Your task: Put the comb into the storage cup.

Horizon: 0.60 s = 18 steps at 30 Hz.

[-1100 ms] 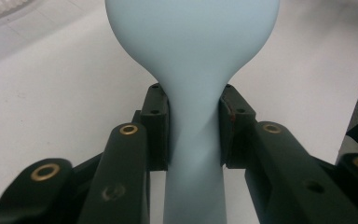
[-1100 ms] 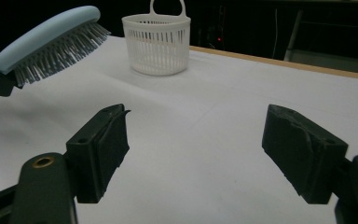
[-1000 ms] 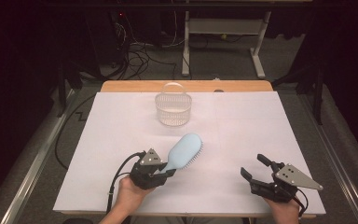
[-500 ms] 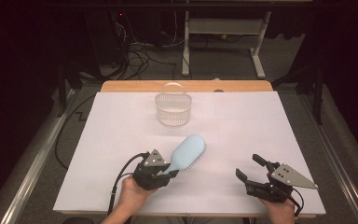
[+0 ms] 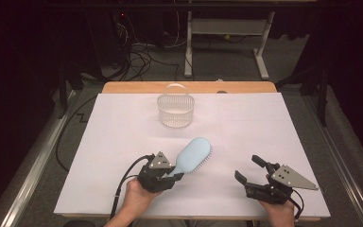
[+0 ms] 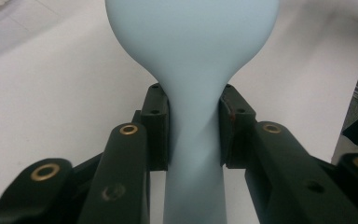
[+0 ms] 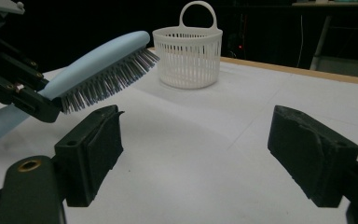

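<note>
Left tool [image 5: 170, 176] clamps our hairbrush [image 5: 194, 153] handle, lifted near the table's [image 5: 113, 132] front edge; right tool [image 5: 251, 171] gapes empty; basket [image 5: 175, 109] placement remains.

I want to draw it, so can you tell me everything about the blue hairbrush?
The hairbrush is pale blue, smooth and plastic-looking, with an oval head narrowing to a slim handle. Dark bristles stick out of one face, pointing down and sideways. The left tongs are shut on its handle, one pad on each side, holding it lifted above the white table cover, head tilted up toward the white basket.
</note>
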Each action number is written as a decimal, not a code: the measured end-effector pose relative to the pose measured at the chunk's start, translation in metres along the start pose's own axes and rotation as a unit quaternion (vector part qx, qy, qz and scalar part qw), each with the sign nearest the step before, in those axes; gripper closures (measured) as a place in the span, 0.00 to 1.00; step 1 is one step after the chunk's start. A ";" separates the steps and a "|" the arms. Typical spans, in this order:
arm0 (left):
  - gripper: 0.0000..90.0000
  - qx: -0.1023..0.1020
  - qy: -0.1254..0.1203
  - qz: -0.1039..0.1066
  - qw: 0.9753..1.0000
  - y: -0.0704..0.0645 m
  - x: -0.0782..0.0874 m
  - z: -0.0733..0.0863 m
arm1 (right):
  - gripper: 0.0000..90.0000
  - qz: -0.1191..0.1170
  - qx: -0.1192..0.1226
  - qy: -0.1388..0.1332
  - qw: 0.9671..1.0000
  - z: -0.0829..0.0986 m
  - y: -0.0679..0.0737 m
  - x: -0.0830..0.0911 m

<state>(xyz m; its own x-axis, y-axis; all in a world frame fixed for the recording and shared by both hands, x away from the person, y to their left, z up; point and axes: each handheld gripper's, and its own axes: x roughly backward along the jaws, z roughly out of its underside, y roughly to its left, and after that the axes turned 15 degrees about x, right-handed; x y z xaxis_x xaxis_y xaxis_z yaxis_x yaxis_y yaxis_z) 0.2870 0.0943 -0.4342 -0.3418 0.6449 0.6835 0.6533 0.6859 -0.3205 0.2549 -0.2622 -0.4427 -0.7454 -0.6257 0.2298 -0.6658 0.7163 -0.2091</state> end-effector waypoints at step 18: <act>0.75 -0.014 0.005 0.002 1.000 -0.007 -0.005 -0.001 | 0.19 -0.028 0.002 -0.001 1.000 -0.006 0.010 -0.014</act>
<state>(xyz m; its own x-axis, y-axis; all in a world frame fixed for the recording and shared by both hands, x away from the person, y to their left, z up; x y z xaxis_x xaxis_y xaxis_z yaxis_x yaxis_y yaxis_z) 0.2852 0.0855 -0.4349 -0.3326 0.6449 0.6881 0.6736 0.6731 -0.3053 0.2588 -0.2442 -0.4421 -0.7072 -0.6653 0.2394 -0.7064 0.6793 -0.1989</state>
